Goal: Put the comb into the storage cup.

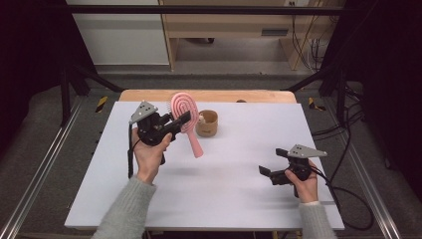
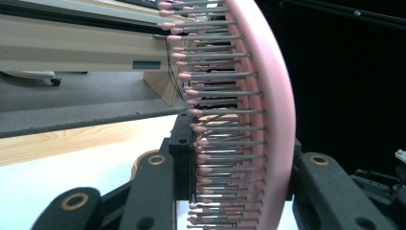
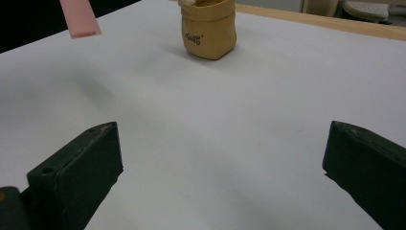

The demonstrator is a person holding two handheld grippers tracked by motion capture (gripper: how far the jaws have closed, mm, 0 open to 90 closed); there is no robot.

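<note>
Black jaws frame our nearest sight: in the right gripper view the two pads of the right gripper (image 3: 222,177) stand wide apart over the bare white tabletop (image 3: 225,124), released, with nothing between them. From the high view we see this right gripper (image 1: 265,172) held low, close above the table, at the near right.

Ahead of those jaws, well apart from them, stands a small tan pouch-like container with a rolled rim and dark lettering on its side (image 3: 209,29). Something pale pokes up at its rim, but it is cut off by the top edge of the right gripper view and too small in the high view for us to say what it is.

Just beside the container, to the side of the left gripper (image 1: 185,119), hangs the pink plastic hairbrush with an oval looped head (image 1: 185,115). We hold it in the left gripper, whose jaws are clenched on the head: in the left gripper view one pad presses the bristle side and the other the smooth pink back (image 2: 275,120). The handle slants down from the gripper, clear of the table, and its flat end alone shows in the right gripper view. The brush's top runs off the left gripper view, and the dark space past its back tells us little.
</note>
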